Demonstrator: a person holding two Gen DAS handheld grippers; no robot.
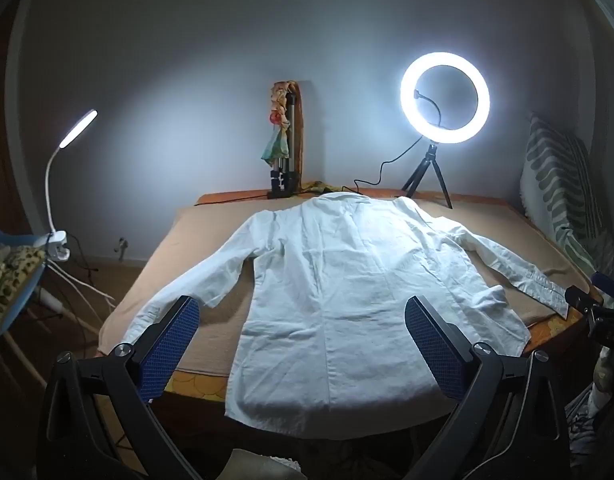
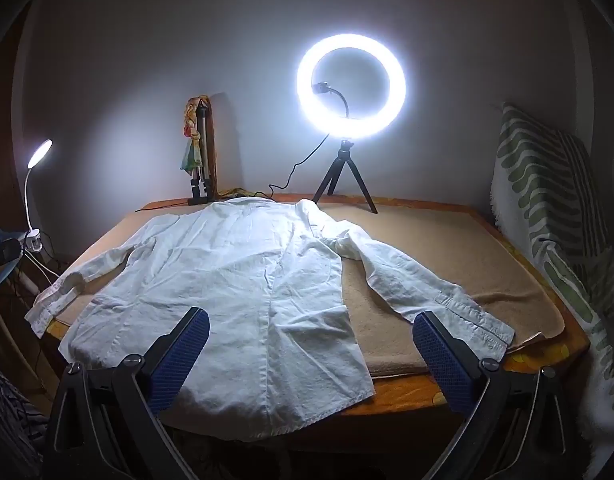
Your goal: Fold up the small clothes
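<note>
A small white long-sleeved shirt [image 1: 347,280] lies flat, back side up, on a beige towel [image 1: 211,240] over the table, collar at the far end, hem hanging over the near edge. Both sleeves are spread out to the sides. My left gripper [image 1: 303,320] hovers open above the hem end of the shirt, blue pads wide apart, nothing between them. In the right wrist view the shirt [image 2: 235,272] fills the left and middle, its right sleeve [image 2: 435,292] reaching toward the table's right corner. My right gripper [image 2: 311,332] is open above the shirt's lower right part, holding nothing.
A lit ring light on a tripod [image 1: 445,98] and a folded tripod with a doll [image 1: 283,140] stand at the table's far edge. A clip lamp [image 1: 73,132] glows at left. A striped cushion [image 2: 547,208] leans at right. The other gripper's black body [image 1: 599,312] shows at right.
</note>
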